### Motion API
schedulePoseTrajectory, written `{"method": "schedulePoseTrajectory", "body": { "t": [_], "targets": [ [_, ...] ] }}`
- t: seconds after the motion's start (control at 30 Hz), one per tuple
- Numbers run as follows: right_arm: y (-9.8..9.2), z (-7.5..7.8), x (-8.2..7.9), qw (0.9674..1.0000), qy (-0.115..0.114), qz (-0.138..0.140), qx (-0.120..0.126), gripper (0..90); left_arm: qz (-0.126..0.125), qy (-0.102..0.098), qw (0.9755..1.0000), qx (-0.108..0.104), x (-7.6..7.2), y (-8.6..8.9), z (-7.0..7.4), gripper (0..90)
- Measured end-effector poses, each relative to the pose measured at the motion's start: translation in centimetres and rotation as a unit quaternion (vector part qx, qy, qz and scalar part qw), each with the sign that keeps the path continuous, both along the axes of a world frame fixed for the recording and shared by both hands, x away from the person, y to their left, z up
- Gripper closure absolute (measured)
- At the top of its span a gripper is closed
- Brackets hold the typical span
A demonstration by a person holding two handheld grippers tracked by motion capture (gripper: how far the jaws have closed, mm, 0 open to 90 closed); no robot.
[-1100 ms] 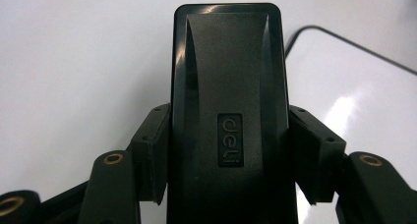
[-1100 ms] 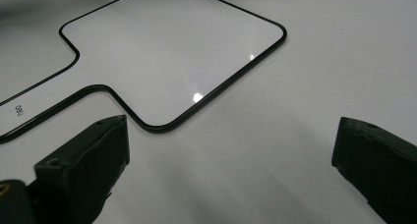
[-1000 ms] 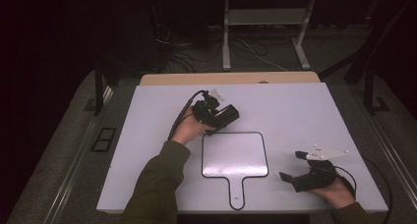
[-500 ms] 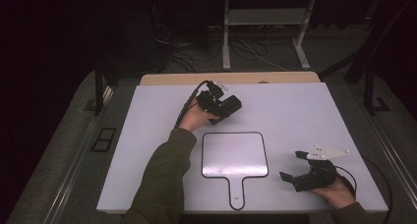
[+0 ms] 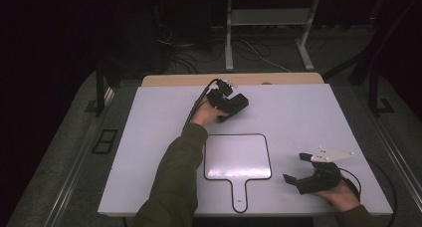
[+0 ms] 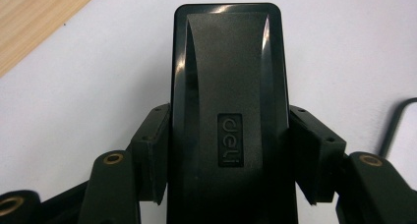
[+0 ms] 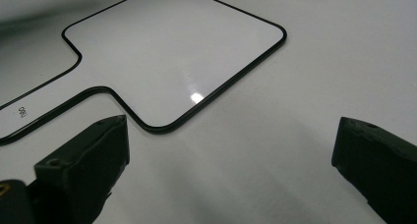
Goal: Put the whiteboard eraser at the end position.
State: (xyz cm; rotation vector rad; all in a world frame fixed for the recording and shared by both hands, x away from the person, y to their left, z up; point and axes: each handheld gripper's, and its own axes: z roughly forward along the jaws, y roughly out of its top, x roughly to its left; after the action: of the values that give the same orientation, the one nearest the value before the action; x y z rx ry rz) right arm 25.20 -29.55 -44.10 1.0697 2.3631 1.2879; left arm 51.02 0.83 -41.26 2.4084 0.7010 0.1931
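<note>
A black block eraser (image 5: 239, 103) with a "deli" logo (image 6: 228, 86) is clamped between the jaws of my left gripper (image 5: 230, 106) (image 6: 228, 150), just above the far middle of the white table. The pads press on both of its long sides. A small white board with a black rim and a handle (image 5: 238, 157) (image 7: 172, 52) lies flat at the front middle. My right gripper (image 5: 294, 167) (image 7: 231, 150) rests low at the front right, open, with nothing between its jaws, which point at the board's corner.
The white table top (image 5: 308, 112) ends at a wooden strip (image 5: 234, 79) (image 6: 39, 17) along its far edge. Beyond it stand a metal frame (image 5: 268, 38) and loose floor cables (image 5: 179, 48). A black cable (image 5: 196, 107) trails from the left gripper.
My left hand has carried the eraser farther from the board, toward the table's far edge and slightly right. The right gripper has stayed where it was.
</note>
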Motion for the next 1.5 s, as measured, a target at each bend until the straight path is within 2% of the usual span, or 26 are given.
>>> {"method": "schedulePoseTrajectory", "body": {
  "t": [0.2, 0.23, 0.43, 0.53, 0.67, 0.87, 1.0, 1.13, 1.23, 1.47, 1.5],
  "targets": [
    [0.1, 0.0, 0.0, 1.0000, 0.000, 0.001, 0.000, 0.0, 0.003, 0.007, 1.0000, 0.004, 0.3, -0.3, -0.9, 39.1],
    [0.0, 0.0, 0.0, 1.0000, 0.000, 0.001, 0.000, 0.0, 0.006, 0.008, 1.0000, 0.000, 0.3, -0.4, -1.1, 39.1],
    [0.0, 0.0, 0.0, 1.0000, 0.000, 0.000, 0.001, 0.0, -0.007, 0.008, 0.9999, 0.013, 0.4, -1.2, -1.5, 39.1],
    [0.0, 0.0, 0.0, 1.0000, -0.001, 0.000, 0.001, 0.0, -0.012, 0.007, 0.9999, 0.009, 0.3, -1.6, -1.7, 39.0],
    [-0.1, 0.1, 0.0, 1.0000, -0.001, 0.000, 0.001, 0.0, -0.014, 0.007, 0.9996, 0.024, 0.2, -2.0, -2.1, 39.0],
    [-0.1, 0.1, 0.0, 1.0000, -0.001, -0.001, 0.001, 0.0, -0.006, 0.012, 0.9999, 0.008, 0.3, -1.8, -2.3, 38.5],
    [-0.1, 0.1, 0.0, 1.0000, -0.001, 0.000, 0.001, 0.0, 0.004, 0.012, 0.9991, -0.041, 0.5, -1.1, -2.0, 33.7],
    [-0.1, 0.0, 0.0, 1.0000, -0.001, 0.001, 0.001, 0.0, 0.000, 0.011, 0.9989, -0.046, 0.3, -0.9, -1.6, 27.2],
    [-0.1, 0.0, 0.0, 1.0000, -0.001, 0.000, 0.000, 0.0, -0.007, 0.015, 0.9978, -0.064, 0.1, -0.6, -1.5, 23.2],
    [-0.1, -0.1, 0.1, 1.0000, 0.000, 0.000, -0.001, 0.0, -0.005, 0.006, 0.9980, -0.063, -0.5, 0.3, -0.8, 21.8],
    [-0.1, -0.1, 0.1, 1.0000, 0.000, -0.001, -0.001, 0.0, -0.001, 0.004, 0.9976, -0.070, -0.5, 0.4, -0.8, 21.2]
  ]
}}
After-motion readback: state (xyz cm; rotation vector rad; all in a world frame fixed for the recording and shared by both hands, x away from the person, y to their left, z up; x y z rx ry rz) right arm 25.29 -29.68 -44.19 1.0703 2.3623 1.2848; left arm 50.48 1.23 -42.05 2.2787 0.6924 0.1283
